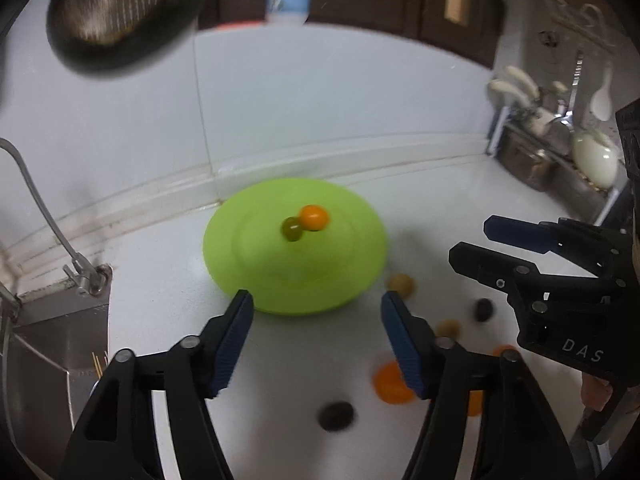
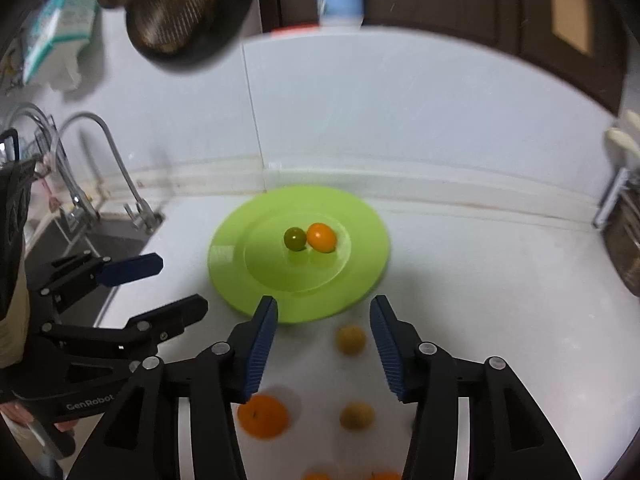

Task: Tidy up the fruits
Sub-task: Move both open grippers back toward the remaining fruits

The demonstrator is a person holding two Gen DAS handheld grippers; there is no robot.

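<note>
A lime green plate (image 1: 240, 256) (image 2: 228, 264) sits on the white counter near the back wall. It holds a small green fruit (image 1: 292, 229) (image 2: 295, 239) touching a small orange fruit (image 1: 315, 217) (image 2: 321, 237). My left gripper (image 1: 316, 306) (image 2: 182, 284) hovers over the plate's near rim, open with nothing between its fingers. My right gripper (image 2: 322, 308) (image 1: 470, 240) is also open and holds nothing, just right of the left one. Loose on the counter lie a large orange (image 2: 263, 416) (image 1: 392, 384), two yellowish fruits (image 2: 351, 340) (image 2: 357, 415) and two dark fruits (image 1: 336, 416) (image 1: 484, 310).
A steel sink (image 1: 48, 344) with a curved faucet (image 2: 116, 160) lies to the left. A utensil rack (image 1: 532, 152) stands at the right against the wall. A metal strainer (image 1: 120, 12) hangs above on the left. More orange fruit shows at the bottom edge of the right wrist view.
</note>
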